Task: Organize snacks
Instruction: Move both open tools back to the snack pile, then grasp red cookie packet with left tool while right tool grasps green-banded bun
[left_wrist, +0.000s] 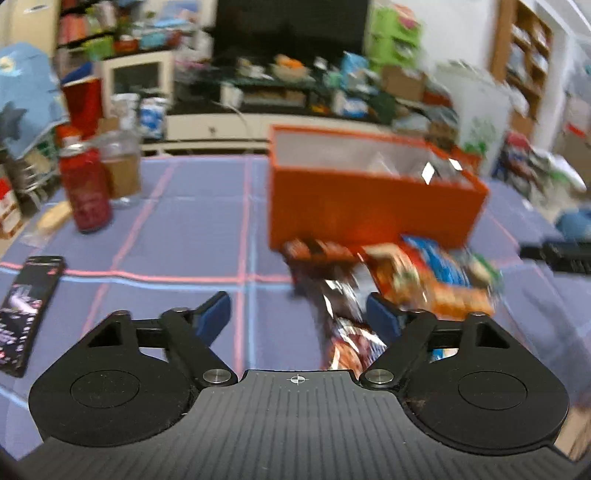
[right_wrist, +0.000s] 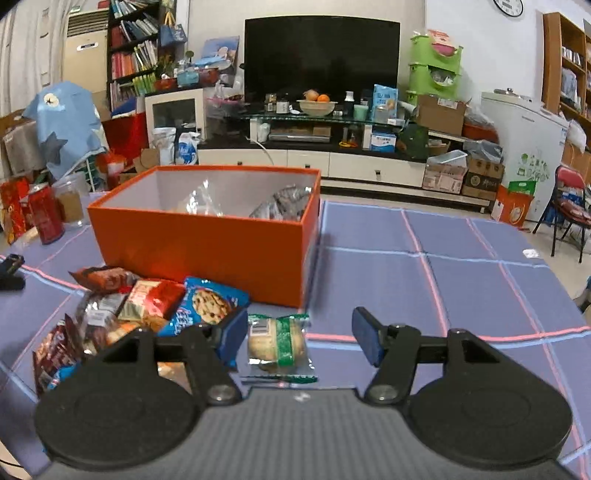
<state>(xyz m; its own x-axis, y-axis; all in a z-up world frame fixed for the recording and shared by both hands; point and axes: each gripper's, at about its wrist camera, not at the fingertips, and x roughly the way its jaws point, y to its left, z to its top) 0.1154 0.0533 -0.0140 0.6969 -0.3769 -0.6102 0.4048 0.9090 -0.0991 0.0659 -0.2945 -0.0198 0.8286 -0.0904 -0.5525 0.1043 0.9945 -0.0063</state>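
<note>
An open orange box (left_wrist: 369, 206) (right_wrist: 207, 243) stands on the purple checked tablecloth (right_wrist: 424, 280) and holds a few clear and silver packets (right_wrist: 280, 206). Against its front lies a pile of snack packets (left_wrist: 424, 280), blurred in the left wrist view; among them are a blue cookie packet (right_wrist: 207, 306) and a red one (right_wrist: 155, 299). My left gripper (left_wrist: 297, 302) is open, and a dark shiny packet (left_wrist: 340, 314) lies on the cloth just inside its right finger. My right gripper (right_wrist: 300, 325) is open too, with a green-banded pastry packet (right_wrist: 277, 343) lying between its fingers, not pinched.
A red can (left_wrist: 86, 192) (right_wrist: 44, 214) and a glass jar (left_wrist: 122, 170) stand at the table's left side. A flat black packet (left_wrist: 26, 314) lies near the left edge. Bare cloth stretches right of the box (right_wrist: 443, 258). Beyond the table are a TV stand (right_wrist: 314, 162) and cluttered shelves.
</note>
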